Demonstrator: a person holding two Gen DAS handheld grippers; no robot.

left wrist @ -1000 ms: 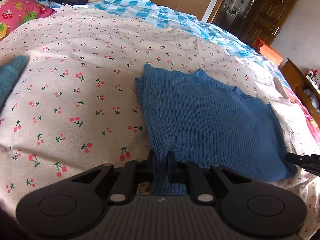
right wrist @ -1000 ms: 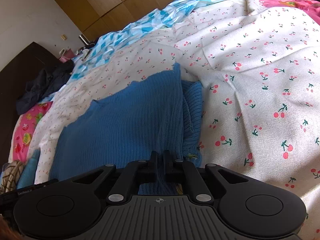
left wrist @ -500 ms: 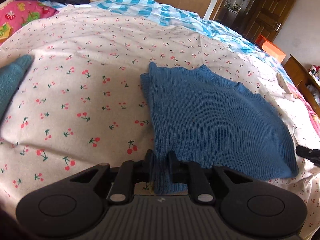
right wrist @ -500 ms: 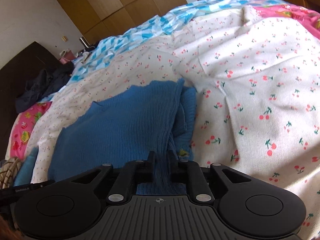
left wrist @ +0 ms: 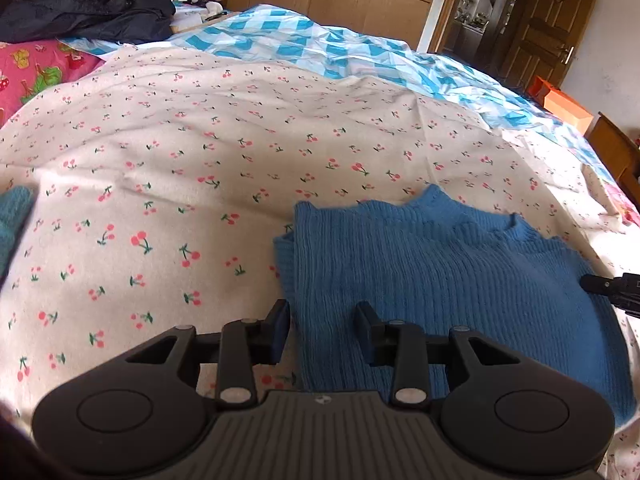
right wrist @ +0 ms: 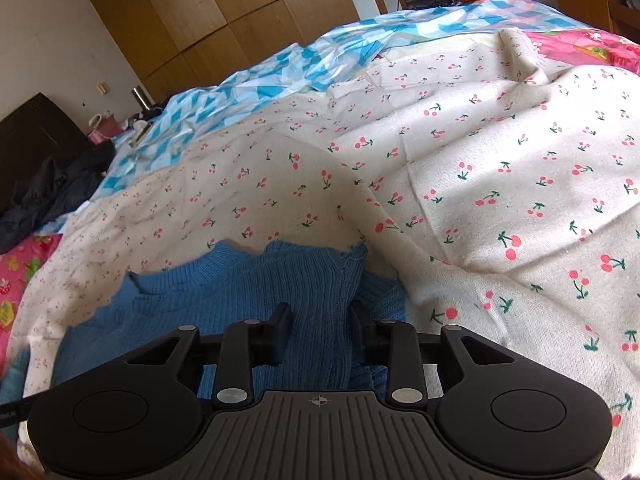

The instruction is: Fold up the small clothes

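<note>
Your blue ribbed knit sweater [left wrist: 440, 280] lies folded on the near part of the cherry-print cream bedspread [left wrist: 200, 168], its side already turned in, with any further fold apparently still to make. Your left gripper [left wrist: 322, 328] is opening, its jaws apart astride the sweater's near-left edge, gripping nothing. Your right gripper [right wrist: 320, 330] is closing slightly with knit between its jaws; no squeeze shows. The sweater's near hem is hidden behind both grippers, and a teal cloth [left wrist: 14, 220] is cut off at left.
</note>
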